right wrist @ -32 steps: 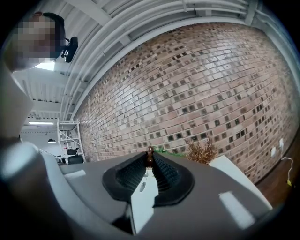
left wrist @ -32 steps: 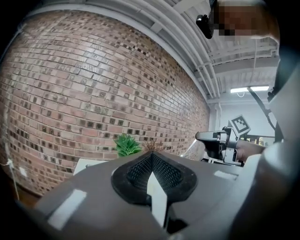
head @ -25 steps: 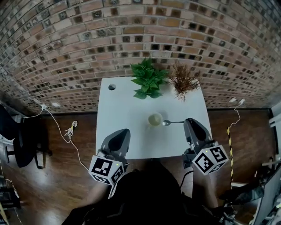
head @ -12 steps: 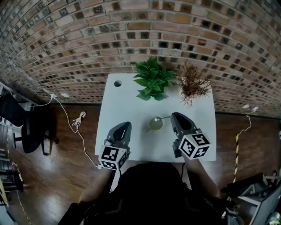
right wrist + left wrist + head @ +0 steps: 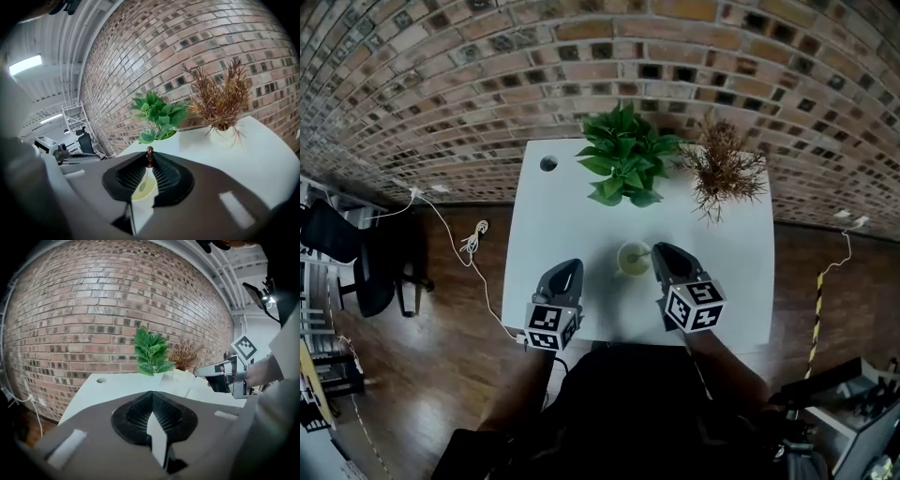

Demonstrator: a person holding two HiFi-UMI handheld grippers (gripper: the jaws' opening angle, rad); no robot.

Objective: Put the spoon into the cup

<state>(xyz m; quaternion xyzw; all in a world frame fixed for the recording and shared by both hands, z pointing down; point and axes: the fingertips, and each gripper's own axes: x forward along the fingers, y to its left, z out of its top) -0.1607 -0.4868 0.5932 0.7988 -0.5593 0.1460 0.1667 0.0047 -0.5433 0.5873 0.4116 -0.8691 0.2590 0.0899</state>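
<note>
Since the earlier frame, both of my grippers have come down and in toward the table, and the spoon is no longer flat on the tabletop at the cup's 3 o'clock.

Head view: right gripper (image 5: 661, 251) sits at the cup's (image 5: 631, 260) 3 to 4 o'clock, its tip just beside the rim. The spoon (image 5: 643, 253) slants from that tip across the rim. Left gripper (image 5: 565, 272) rests at the cup's 8 o'clock, apart from it. On the table (image 5: 553, 216), the green plant (image 5: 623, 169) stands at the cup's 12 o'clock and the dried plant (image 5: 724, 173) at 1 to 2 o'clock. The near edge lies at 6 o'clock, close behind both grippers.

Left gripper view: left gripper (image 5: 151, 393) has its fingers closed together on nothing. The right gripper (image 5: 206, 372) shows at 2 o'clock.

Right gripper view: right gripper (image 5: 149, 157) has narrow fingers pinching the spoon's (image 5: 149, 152) dark handle end. The bowl hangs below, over the cup's (image 5: 136, 193) pale interior.

Judgement: insertion is nearly complete, and release looks like the remaining step. Open room lies at 9 and 3 o'clock, while the plants crowd 12 o'clock.
</note>
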